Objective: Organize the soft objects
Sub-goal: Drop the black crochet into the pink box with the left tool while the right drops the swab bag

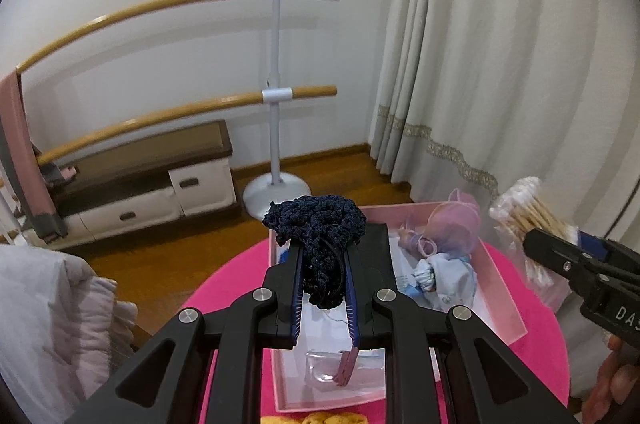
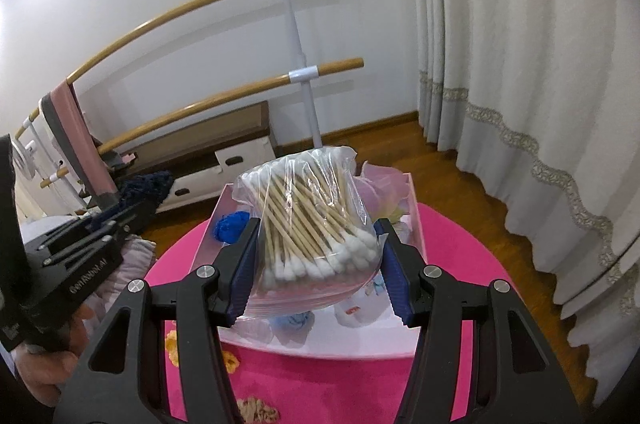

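Your left gripper (image 1: pixel 324 288) is clamped on the dark blue crocheted piece (image 1: pixel 316 228); your right gripper (image 2: pixel 316 272) grips the clear bag of cotton swabs (image 2: pixel 308 220). Both hang over the pink box (image 1: pixel 508 296), which rests on the round pink desk (image 2: pixel 460 228) and holds a doll (image 1: pixel 444 264). Beyond the desk lies the wooden floor (image 1: pixel 332 168). Farther back stand a low cabinet (image 1: pixel 160 180), a two-rail barre (image 1: pixel 276 92), the white wall and cream curtains (image 2: pixel 520 64).
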Available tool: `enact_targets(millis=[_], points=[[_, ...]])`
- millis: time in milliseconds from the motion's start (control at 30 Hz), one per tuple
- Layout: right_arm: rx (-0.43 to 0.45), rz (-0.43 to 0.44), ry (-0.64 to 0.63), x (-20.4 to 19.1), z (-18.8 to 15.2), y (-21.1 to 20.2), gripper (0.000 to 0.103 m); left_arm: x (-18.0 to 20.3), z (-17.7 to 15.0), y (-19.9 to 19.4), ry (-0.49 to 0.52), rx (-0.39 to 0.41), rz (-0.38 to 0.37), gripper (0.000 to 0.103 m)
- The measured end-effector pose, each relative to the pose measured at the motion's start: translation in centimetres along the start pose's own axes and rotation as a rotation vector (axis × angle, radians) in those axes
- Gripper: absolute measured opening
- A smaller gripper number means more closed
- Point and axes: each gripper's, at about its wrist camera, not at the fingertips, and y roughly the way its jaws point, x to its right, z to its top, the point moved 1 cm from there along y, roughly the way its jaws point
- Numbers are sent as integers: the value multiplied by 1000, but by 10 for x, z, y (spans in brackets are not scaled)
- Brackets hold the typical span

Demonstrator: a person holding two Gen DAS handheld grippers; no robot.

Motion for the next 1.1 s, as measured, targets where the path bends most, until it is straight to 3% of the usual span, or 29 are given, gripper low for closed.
enact_targets(millis=[433,667,700,767,833,967,1100], points=[[-102,26,44,0,3,73,53,-2,46,104,-23,-84,-12,18],[-117,30,56,1,4,87,54,-8,39,116,-26,-93,-20,19],[-114,28,59,0,5,87,57,-7,37,116,-20,-95,-22,23],[-106,23,66,2,6,88,67,-8,34,117,-14,-101,-19,61],[-99,22,61,0,6,87,77,-9,30,112,-20,-71,-15,79],[-77,11,71,2,5,80,103,-15,18,96,-32,-31,2,94],[-60,-10,91,6,5,68,103,-16,15,86,-15,10,66,103]])
